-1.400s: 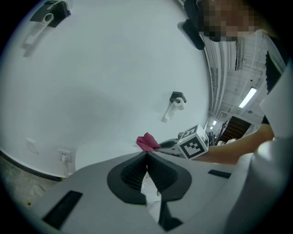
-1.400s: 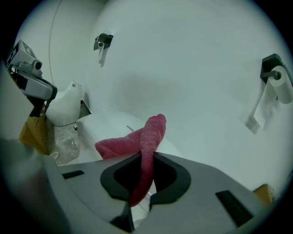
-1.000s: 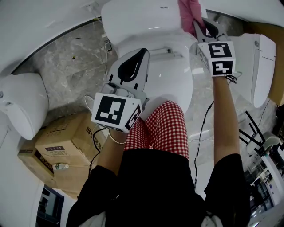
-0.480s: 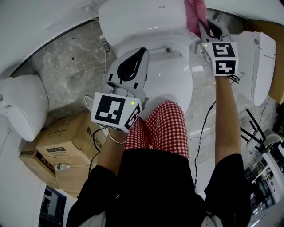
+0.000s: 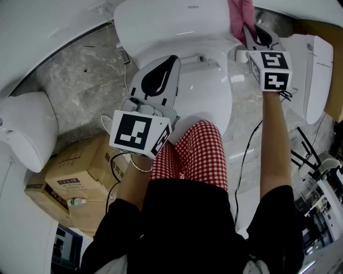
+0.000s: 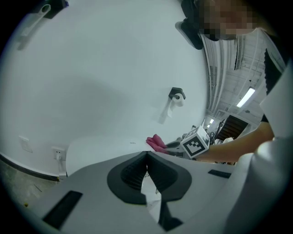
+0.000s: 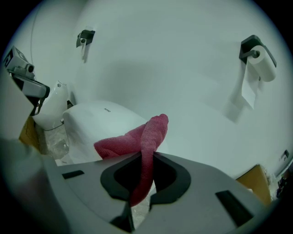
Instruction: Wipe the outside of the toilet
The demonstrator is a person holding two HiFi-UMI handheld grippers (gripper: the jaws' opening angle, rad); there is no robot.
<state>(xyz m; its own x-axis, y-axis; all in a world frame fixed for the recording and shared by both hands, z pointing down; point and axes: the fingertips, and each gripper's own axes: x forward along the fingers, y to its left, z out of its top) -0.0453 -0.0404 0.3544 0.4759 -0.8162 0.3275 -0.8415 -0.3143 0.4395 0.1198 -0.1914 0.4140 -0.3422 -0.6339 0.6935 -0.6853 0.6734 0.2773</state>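
Grey marble floor (image 5: 86,80) is showing at the upper left of the head view, with the white toilet (image 5: 177,27) sitting at top centre. I am gripping the pink cloth (image 5: 239,13) in my right gripper (image 5: 256,33), its jaws clamped on a fold, and the cloth is lying against the tank's right end at the upper right. My left gripper (image 5: 172,60) is hovering over the left side of the closed lid, jaws pinched together on nothing. Cardboard boxes (image 5: 75,171) are sitting at the lower left.
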